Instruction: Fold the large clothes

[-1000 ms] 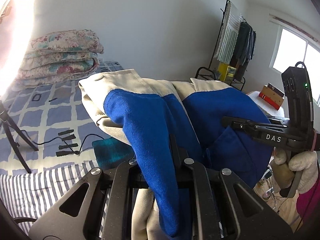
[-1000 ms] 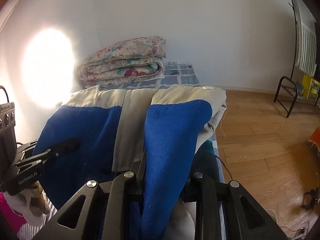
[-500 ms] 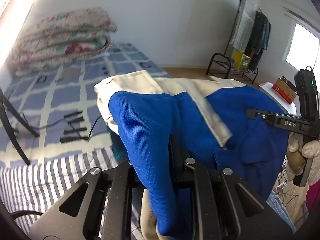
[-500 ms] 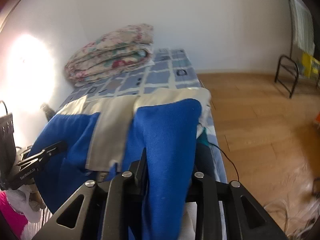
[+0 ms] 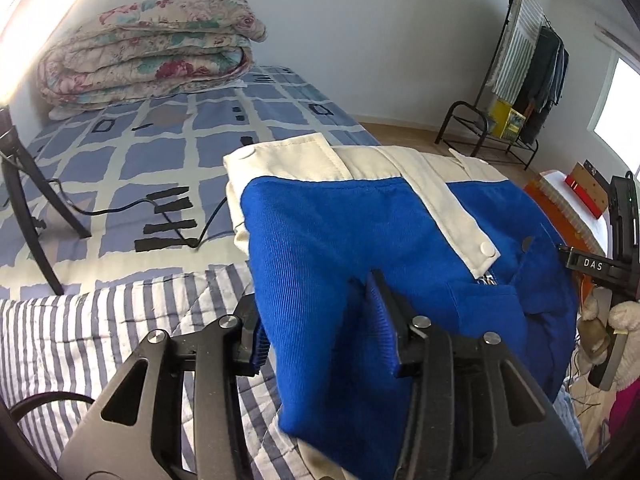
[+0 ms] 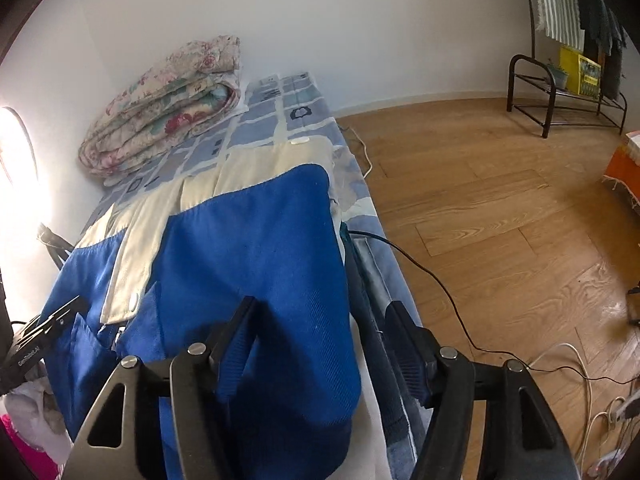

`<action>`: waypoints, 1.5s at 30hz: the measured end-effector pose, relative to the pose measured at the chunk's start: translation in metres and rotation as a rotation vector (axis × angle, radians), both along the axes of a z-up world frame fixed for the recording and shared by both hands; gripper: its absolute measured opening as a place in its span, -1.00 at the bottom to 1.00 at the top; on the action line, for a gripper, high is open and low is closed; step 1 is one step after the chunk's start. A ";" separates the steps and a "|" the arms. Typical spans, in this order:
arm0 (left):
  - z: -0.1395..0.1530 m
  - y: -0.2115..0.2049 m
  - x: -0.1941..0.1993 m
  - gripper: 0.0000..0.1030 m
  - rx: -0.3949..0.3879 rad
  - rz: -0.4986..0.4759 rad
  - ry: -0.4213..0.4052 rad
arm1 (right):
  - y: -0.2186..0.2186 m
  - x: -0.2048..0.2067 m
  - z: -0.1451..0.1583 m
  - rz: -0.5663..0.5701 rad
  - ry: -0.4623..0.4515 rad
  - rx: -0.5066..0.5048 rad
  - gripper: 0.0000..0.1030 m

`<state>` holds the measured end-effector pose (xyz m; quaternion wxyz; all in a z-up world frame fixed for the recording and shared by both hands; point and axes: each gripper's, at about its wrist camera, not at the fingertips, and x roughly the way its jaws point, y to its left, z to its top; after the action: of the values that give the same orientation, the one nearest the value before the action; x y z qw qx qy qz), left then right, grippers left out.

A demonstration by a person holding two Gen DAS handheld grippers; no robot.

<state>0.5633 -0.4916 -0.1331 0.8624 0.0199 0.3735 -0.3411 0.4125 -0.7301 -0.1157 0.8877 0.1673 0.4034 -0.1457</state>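
Observation:
A blue and cream jacket [image 5: 340, 220] lies folded in a bundle on the bed, cream snap placket on top. My left gripper [image 5: 316, 316] is at its near left end; the jaws are opening, with a blue sleeve fold between the fingers. My right gripper [image 6: 320, 332] is at the near right end of the jacket [image 6: 248, 240]; its jaws are opening too, with blue cloth lying against the left finger and a gap before the right finger [image 6: 404, 340]. Each wrist view shows the other gripper at its edge: the right gripper [image 5: 600, 268] and the left gripper [image 6: 44, 328].
The bed has a blue checked sheet [image 5: 160, 160] and a striped quilt [image 5: 80, 340] near me. A folded floral quilt [image 5: 148, 52] sits at the bed's far end. A tripod leg [image 5: 24, 200] and a black cable rest on the bed. A clothes rack [image 5: 528, 80] stands on the wooden floor [image 6: 500, 200].
Both grippers have come down toward the bed with the jacket. Their jaws, shut on the blue cloth before, now stand apart, and the jacket rests on the bed.

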 end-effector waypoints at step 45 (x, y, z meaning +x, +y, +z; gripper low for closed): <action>0.196 0.257 -0.365 -0.13 -0.149 0.010 -0.249 | 0.272 -0.297 0.216 0.109 -0.309 -0.150 0.27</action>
<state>0.1984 -0.2348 0.0625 0.9028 -0.0039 0.2374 -0.3586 0.1155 -0.4584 0.1001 0.9557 0.0989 0.2585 -0.0997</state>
